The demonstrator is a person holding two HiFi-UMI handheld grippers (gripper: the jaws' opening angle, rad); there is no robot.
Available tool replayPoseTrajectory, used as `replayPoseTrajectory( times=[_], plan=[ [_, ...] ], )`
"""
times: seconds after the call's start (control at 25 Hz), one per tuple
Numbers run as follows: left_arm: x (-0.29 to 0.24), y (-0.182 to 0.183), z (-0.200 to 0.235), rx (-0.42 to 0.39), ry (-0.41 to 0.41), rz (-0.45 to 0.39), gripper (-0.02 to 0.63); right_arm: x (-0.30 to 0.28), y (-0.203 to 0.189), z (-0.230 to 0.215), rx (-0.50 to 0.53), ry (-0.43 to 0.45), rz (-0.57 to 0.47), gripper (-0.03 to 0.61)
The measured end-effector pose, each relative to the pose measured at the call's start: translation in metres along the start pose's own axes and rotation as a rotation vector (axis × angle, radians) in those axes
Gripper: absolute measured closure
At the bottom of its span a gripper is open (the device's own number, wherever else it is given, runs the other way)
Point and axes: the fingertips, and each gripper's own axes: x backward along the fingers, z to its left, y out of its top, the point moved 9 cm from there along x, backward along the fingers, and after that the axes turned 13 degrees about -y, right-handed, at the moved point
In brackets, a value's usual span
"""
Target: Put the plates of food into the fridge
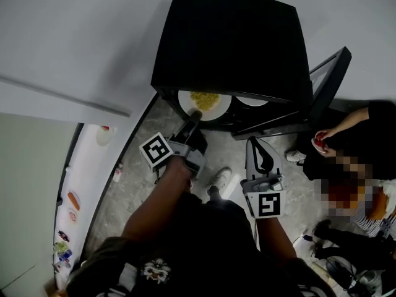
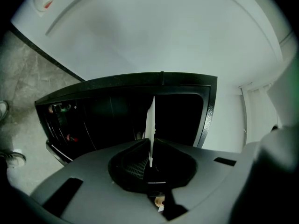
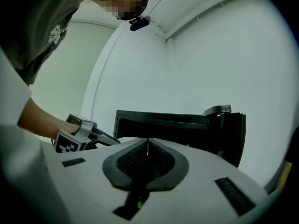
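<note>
As the round white plate of yellow food (image 1: 205,106) is held at the black box-shaped fridge's (image 1: 235,42) mouth, its near rim is clamped by the left gripper (image 1: 193,117), the right gripper (image 1: 255,142) being closed empty, and it is judged stiff, slippery and breakable.

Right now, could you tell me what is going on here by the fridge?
A person is putting a plate of yellow food into the open black fridge. The left gripper is shut on the plate's rim, at the fridge's opening. A second white plate already sits inside. The right gripper hangs back, shut and empty.
</note>
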Motion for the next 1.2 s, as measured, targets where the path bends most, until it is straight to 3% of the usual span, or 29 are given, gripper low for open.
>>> replayPoseTrajectory(
  times=[0.68,1.2],
  plan=[
    [-0.032,0.018,0.025,-0.032,0.04,-0.069,0.575,0.004,-0.006,0.002,-0.003,-0.01,0.028,0.554],
    [-0.039,0.021,0.04,-0.003,0.05,-0.105,0.575,0.004,-0.008,0.002,-0.001,-0.015,0.032,0.554]
  ],
)
